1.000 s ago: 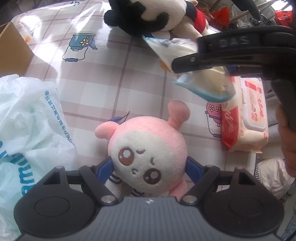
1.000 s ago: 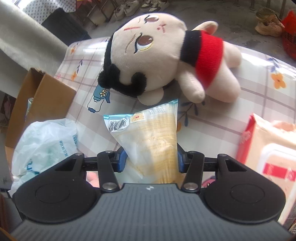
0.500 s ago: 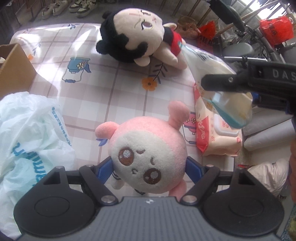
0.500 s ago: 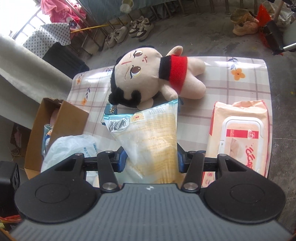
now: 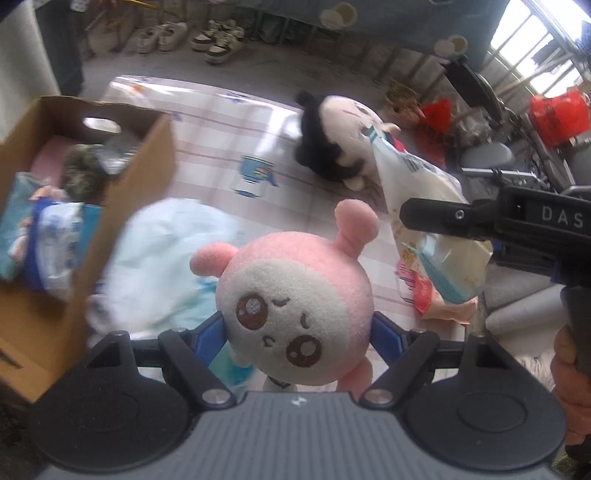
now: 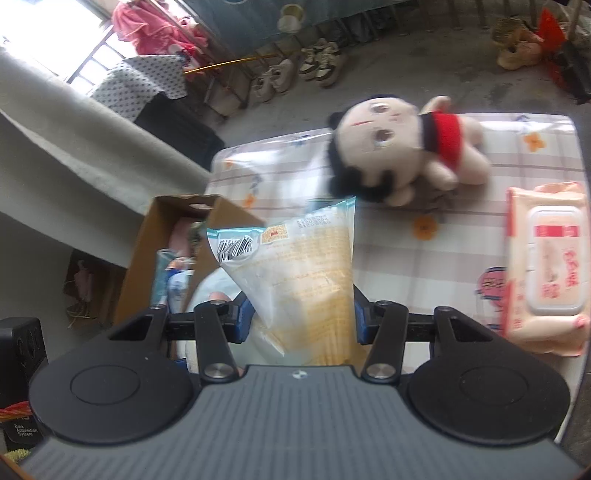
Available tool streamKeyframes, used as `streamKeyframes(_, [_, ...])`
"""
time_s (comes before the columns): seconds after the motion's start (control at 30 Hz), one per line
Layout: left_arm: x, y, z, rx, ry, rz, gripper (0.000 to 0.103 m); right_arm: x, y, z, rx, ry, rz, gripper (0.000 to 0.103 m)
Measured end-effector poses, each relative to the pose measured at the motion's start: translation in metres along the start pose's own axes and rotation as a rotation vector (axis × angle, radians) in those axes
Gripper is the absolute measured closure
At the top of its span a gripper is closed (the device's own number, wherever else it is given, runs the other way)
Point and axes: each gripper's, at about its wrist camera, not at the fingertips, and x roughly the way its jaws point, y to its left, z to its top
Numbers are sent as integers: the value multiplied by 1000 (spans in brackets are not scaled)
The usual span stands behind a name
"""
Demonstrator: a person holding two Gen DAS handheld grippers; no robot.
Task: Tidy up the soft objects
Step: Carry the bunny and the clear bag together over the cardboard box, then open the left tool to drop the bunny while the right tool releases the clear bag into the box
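My left gripper [image 5: 297,328] is shut on a round pink plush toy [image 5: 291,302] with a cream face, held high above the table. My right gripper [image 6: 301,317] is shut on a clear bread packet [image 6: 295,266] with yellow bread inside; the same bread packet [image 5: 424,221] and right gripper [image 5: 436,218] show at the right of the left wrist view. An open cardboard box [image 5: 92,206] holding several soft items stands at the table's left; the same box [image 6: 177,254] appears in the right wrist view. A black-haired doll [image 6: 399,155] with a red collar lies on the far side of the checked tablecloth [image 6: 461,236].
A crumpled white plastic bag [image 5: 162,258] lies beside the box. A pink wet-wipes pack [image 6: 550,266] rests at the table's right edge. Shoes [image 5: 188,35], red bags [image 5: 557,114] and a chair stand on the floor beyond the table. A hand [image 5: 569,376] holds the right gripper's handle.
Both grippers have risen well above the table with their loads still gripped, and both views have swung left so the open cardboard box is now in sight.
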Motion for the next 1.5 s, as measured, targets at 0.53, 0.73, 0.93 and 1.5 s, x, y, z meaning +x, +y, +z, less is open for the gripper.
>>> streamKeyframes(0.53, [-91,221,0,-247,-52,233,20,106,230,-16,-116,85,218,54])
streamKeyframes(0.73, [-59,295,12,-316,2,259,20,169,272,-29,-128,161,177,54])
streamKeyframes(0.93, [-20,340,21,-310,52,252,20,220,291,-40,-168,220,93,54])
streamKeyframes(1.5, [47,388,26,-304,168,243,19,294,333,-94,-738,491,-108,54])
